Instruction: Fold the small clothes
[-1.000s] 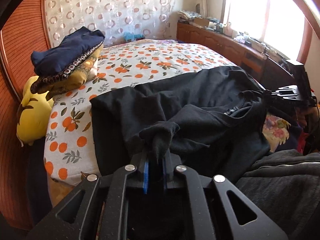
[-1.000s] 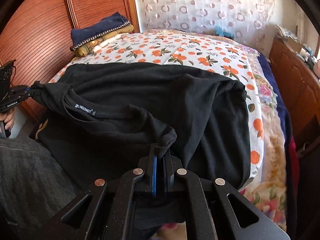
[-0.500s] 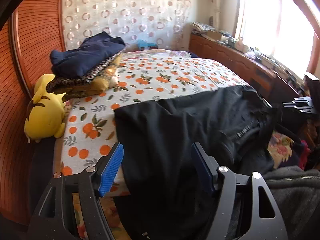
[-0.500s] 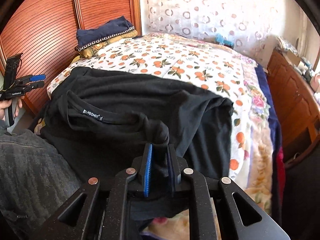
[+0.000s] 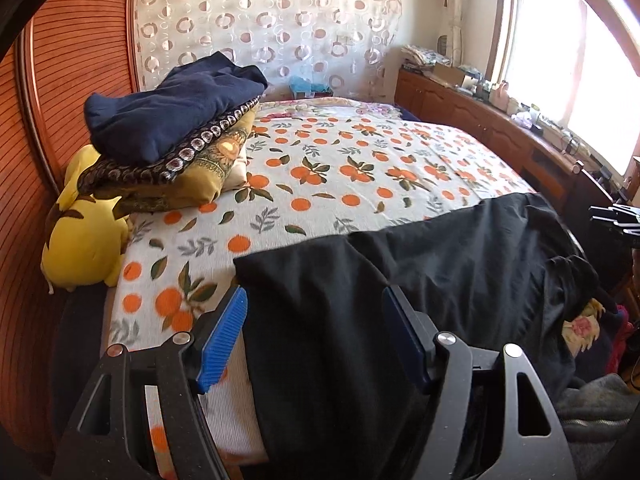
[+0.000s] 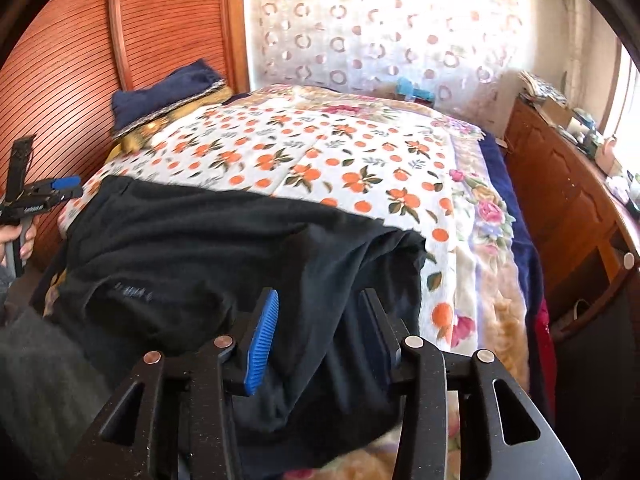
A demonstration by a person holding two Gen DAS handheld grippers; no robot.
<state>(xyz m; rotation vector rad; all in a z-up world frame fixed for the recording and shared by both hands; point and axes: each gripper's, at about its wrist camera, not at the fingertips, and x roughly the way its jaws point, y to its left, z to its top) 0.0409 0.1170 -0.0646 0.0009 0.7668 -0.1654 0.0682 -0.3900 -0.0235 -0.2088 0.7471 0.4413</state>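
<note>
A black shirt (image 5: 440,280) (image 6: 208,248) lies spread over the near edge of the bed, its neck label facing up in the right wrist view. My left gripper (image 5: 314,316) stands open above the shirt's left part, its blue pads clear of the cloth. My right gripper (image 6: 318,320) hovers over the shirt's right part; its jaws are opening and the cloth lies loose below them, not pinched. In the right wrist view the left gripper (image 6: 60,186) shows at the far left, held by a hand.
The bed (image 5: 340,168) wears an orange-print sheet. A folded pile (image 5: 172,128) and a yellow plush toy (image 5: 84,240) lie at its head by the wooden headboard. A wooden cabinet (image 6: 568,200) runs along the right. A person's grey trousers (image 6: 36,380) are near.
Both grippers let go of the pinched black cloth and opened. The left one swung left and now looks more at the sheet. The right one rose a little.
</note>
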